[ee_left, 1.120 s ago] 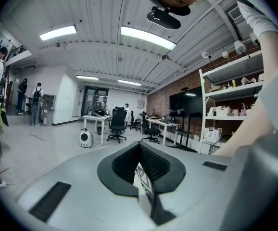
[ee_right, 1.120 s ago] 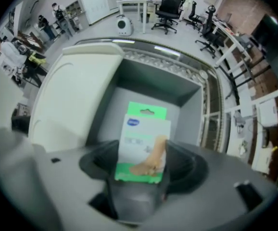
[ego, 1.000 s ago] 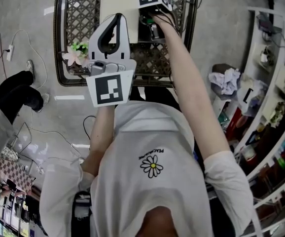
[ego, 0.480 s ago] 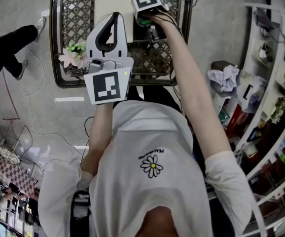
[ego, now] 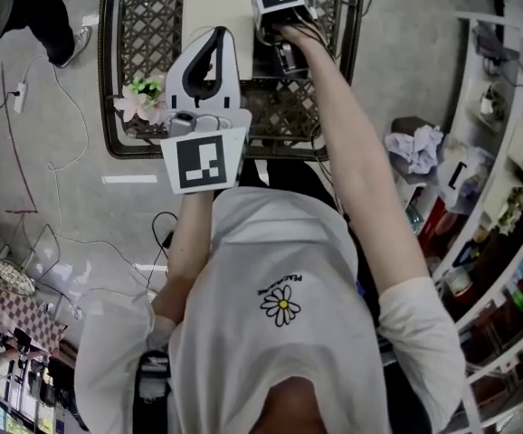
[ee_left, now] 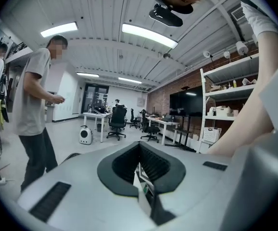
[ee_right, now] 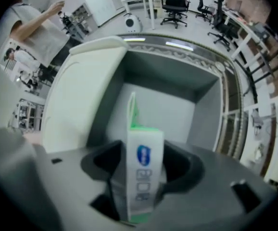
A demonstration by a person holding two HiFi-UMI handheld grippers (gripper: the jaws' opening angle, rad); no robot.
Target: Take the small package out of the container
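Note:
My right gripper [ee_right: 141,160] is shut on the small package [ee_right: 143,182], a white carton with green edges and a blue logo, held upright. It hangs over the open white container [ee_right: 170,107], whose grey inside shows below and whose lid [ee_right: 88,88] is folded back to the left. In the head view the right gripper [ego: 278,12] is over the container [ego: 214,7] at the top. My left gripper [ego: 213,34] is raised in front of the person's chest, away from the container, jaws together. In its own view the left gripper [ee_left: 140,146] points at the room; a thin pale sliver shows between its pads.
The container stands on a metal lattice table [ego: 144,25] with artificial flowers [ego: 139,98] at its near left corner. Shelves [ego: 506,152] packed with items run along the right. Cables [ego: 26,89] lie on the floor to the left. A bystander [ee_left: 35,114] stands nearby.
The bystander has walked from the left edge to the top left of the head view. Both grippers have stayed almost in place; the right one still holds the package.

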